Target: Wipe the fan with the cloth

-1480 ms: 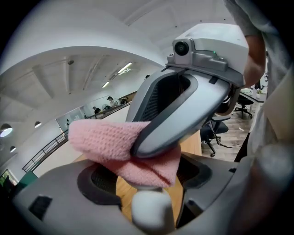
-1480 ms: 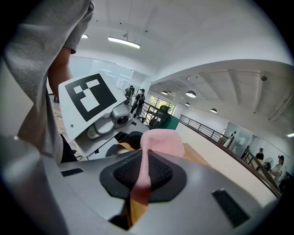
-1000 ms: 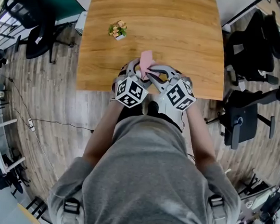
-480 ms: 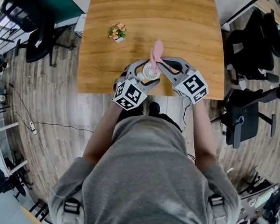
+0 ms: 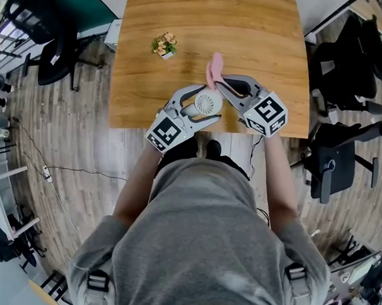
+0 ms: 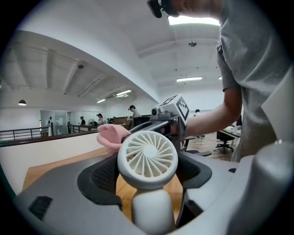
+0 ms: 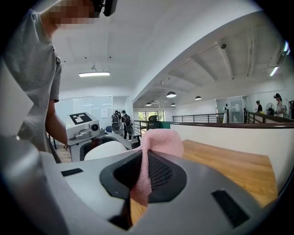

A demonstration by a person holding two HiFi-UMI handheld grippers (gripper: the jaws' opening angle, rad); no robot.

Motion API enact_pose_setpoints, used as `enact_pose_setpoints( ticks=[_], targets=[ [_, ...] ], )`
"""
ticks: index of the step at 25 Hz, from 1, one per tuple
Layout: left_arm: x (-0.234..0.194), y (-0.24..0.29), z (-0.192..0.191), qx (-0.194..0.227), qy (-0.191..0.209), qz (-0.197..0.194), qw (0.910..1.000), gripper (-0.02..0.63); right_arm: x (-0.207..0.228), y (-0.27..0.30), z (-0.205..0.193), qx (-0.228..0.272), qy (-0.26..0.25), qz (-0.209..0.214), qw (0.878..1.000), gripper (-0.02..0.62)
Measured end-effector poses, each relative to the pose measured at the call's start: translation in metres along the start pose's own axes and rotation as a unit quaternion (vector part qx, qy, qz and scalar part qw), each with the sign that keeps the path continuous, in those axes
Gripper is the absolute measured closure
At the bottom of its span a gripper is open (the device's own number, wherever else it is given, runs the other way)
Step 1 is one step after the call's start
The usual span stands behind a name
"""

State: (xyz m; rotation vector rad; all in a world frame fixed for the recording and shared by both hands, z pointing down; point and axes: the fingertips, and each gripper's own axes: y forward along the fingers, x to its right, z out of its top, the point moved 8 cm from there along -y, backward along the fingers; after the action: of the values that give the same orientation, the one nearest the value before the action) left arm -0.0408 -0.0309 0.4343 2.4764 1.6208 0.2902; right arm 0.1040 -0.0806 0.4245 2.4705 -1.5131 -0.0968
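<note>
The fan (image 5: 208, 104), small and white, round-faced with a swirl grille on a stubby handle, hangs over the table's (image 5: 253, 35) near edge, clamped in the left gripper (image 6: 146, 176); just beside its rim the right gripper (image 5: 217, 85) pinches the pink cloth (image 5: 215, 66) tight. To my eye the wipe goes best with the cloth's loose fold pressed to the grille and swept round while the left steadies the fan.

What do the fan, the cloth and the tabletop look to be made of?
Fan: matte white plastic, apparently; smooth moulded vanes.
Cloth: soft pink fabric, with a fine mesh-like weave visible.
Tabletop: wood or wood-look laminate; grain streaks, slight sheen.
</note>
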Motion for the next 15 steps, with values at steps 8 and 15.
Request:
enact_pose_setpoints(
  ticks=[8,15],
  targets=[
    [-0.005,-0.006,0.004,0.026,-0.019,-0.027,0.9991,0.236,-0.004,0.005,-0.009,-0.007,0.014,-0.001,1.0,0.565],
    [-0.021,-0.005,0.005,0.03,-0.026,-0.03,0.9988,0.238,-0.014,-0.005,-0.014,-0.024,-0.003,0.002,1.0,0.565]
  ],
)
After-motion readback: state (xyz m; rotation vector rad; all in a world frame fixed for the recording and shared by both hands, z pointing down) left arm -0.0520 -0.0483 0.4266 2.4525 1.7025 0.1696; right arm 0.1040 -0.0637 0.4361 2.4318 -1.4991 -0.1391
